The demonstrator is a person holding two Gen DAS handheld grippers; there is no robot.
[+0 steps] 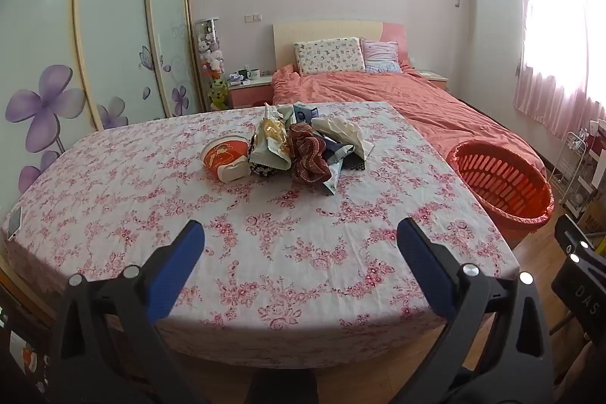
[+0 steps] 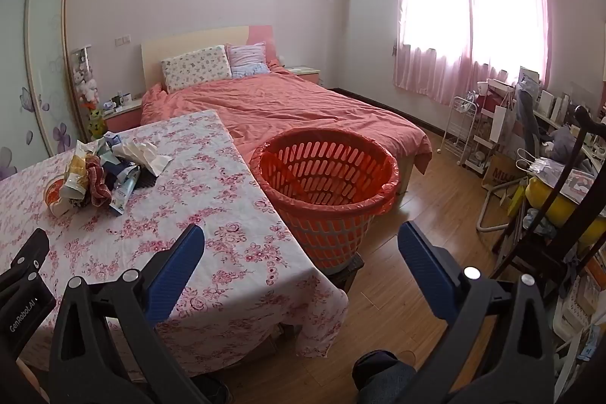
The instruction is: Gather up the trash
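A pile of trash (image 1: 299, 146) lies at the far middle of a table with a pink floral cloth (image 1: 265, 233): an orange round cup lid (image 1: 224, 155), a yellow snack bag (image 1: 270, 142), a red-brown crumpled wrapper (image 1: 308, 154), white tissue (image 1: 342, 131). The pile also shows in the right wrist view (image 2: 102, 177). An orange plastic basket (image 2: 325, 184) lined with a bag stands on a stool right of the table. My left gripper (image 1: 299, 252) is open and empty over the table's near part. My right gripper (image 2: 299, 252) is open and empty near the table's right corner, in front of the basket.
A bed with a salmon cover (image 2: 288, 108) lies behind the table and basket. A phone (image 1: 15, 220) lies at the table's left edge. A wardrobe (image 1: 94, 44) stands at left. A wire rack (image 2: 464, 127) and cluttered shelves (image 2: 549, 146) stand at right on wooden floor (image 2: 416, 214).
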